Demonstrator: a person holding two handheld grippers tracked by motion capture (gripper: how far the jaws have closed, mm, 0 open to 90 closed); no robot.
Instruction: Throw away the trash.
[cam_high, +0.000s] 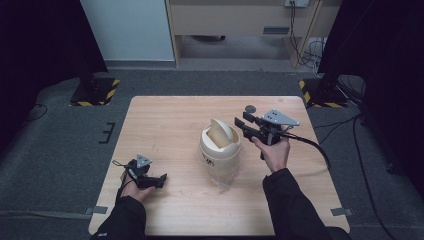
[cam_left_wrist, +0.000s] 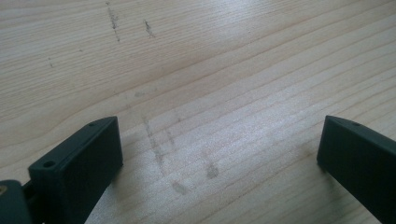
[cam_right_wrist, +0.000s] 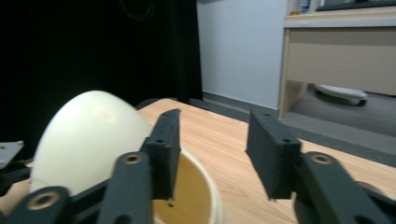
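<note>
A cream bin (cam_high: 220, 152) with a swing lid (cam_high: 222, 131) tipped open stands mid-table. My right gripper (cam_high: 241, 124) hovers just right of the bin's top, jaws open and empty, pointing left toward the lid. In the right gripper view the domed lid (cam_right_wrist: 86, 135) and the bin's rim (cam_right_wrist: 212, 196) sit just below and left of the open gripper (cam_right_wrist: 212, 149). My left gripper (cam_high: 161, 179) rests low on the table's front left, open, with bare wood between its jaws (cam_left_wrist: 219, 149). A small dark round disc (cam_high: 250, 108) lies behind the right gripper.
The wooden table (cam_high: 170, 125) is bounded by grey carpet. Black curtains hang at both sides. A light wood cabinet (cam_high: 240, 20) and cables (cam_high: 310, 50) stand at the back. A clear plastic liner (cam_high: 226, 181) pokes out at the bin's base.
</note>
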